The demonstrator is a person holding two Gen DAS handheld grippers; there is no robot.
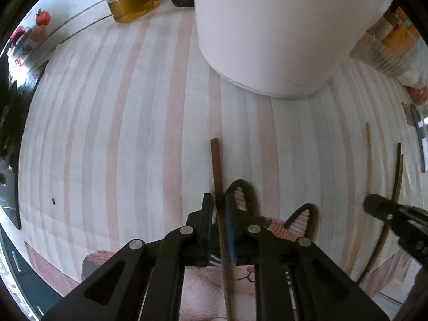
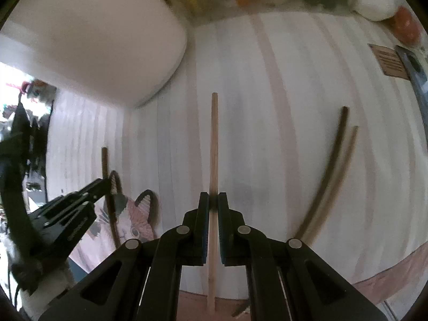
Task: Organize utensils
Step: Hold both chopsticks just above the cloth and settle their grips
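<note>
Your dark chopstick [image 1: 217,176] runs straight up the left wrist view between the pads of the left gripper [image 1: 219,200], its free end pointing toward the big white container [image 1: 267,40] ahead. Those jaws stand narrow with the stick in the slot, though a sliver of gap shows on the left pad side, so I can't say from here that the grip is firm. Over on the other side, your pale chopstick [image 2: 214,147] lies the same way, long axis dead ahead, pinched tight in the right gripper [image 2: 213,200], tip aimed past the container's [image 2: 93,40] right-hand edge. So both sticks are parallel, both point away from you across the striped tablecloth [image 1: 120,133], and the dark one is the closer to the container. Two more chopsticks [image 2: 334,171] lie loose on the cloth, side by side and touching, off to the right of your right gripper, so that hand is the nearer one for them. The cat-face mat [image 2: 133,219] sits low between your two hands. If the container is the target, each stick needs tipping end-down over its rim.
</note>
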